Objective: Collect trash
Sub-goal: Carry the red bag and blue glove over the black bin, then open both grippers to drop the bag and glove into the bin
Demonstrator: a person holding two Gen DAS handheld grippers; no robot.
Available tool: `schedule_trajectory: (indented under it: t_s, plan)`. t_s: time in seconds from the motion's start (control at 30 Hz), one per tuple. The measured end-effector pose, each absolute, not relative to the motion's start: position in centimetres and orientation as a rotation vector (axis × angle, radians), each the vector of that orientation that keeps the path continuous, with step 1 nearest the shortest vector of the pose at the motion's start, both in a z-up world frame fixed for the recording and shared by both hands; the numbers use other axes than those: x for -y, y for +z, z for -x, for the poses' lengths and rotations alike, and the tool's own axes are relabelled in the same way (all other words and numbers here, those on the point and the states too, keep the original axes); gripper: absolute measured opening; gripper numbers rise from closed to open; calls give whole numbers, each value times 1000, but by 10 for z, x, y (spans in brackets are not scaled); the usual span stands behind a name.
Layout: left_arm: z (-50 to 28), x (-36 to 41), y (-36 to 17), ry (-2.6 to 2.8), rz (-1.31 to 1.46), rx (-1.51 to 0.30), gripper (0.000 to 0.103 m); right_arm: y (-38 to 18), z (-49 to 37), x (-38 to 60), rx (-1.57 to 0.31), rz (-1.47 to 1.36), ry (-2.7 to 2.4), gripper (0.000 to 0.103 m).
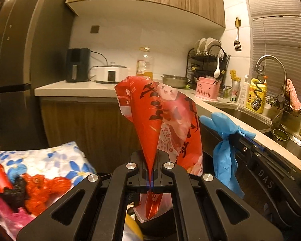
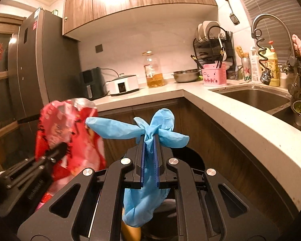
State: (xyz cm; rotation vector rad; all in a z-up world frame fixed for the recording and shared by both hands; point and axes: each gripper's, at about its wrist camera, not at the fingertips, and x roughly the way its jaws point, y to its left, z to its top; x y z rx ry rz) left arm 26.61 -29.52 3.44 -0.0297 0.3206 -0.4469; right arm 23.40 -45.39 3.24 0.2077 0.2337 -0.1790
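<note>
The left claw (image 1: 150, 172) is pinching a crinkled red printed plastic snack bag (image 1: 160, 116); the right claw (image 2: 149, 140) is pinching a limp blue rubber glove (image 2: 148, 128). Both hang in open room near the pale stone surface (image 2: 240, 120). Either thin piece could slip free, or the glove could snag that surface's edge on the right.

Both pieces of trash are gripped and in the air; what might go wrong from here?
The left gripper pinches only a thin fold of the red wrapper, which could slip free. The blue glove in the right gripper hangs loose on both sides and could snag on the counter edge.
</note>
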Motion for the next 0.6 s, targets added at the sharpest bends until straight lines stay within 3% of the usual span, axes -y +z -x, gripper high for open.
schedule_trajectory:
  t_s: [0.47,0.53,0.6]
  plan:
    - [-309,331,2,-501,10,-392,1,20,-261,475,-249,-202,-198,9]
    - [-312,331,-1,-507,20,-396,5,19,-264,477,-253,-203,-200,9]
    - [-316,331,-4,-505,20,-404,20,18,-267,480,-255,-208,-203,10]
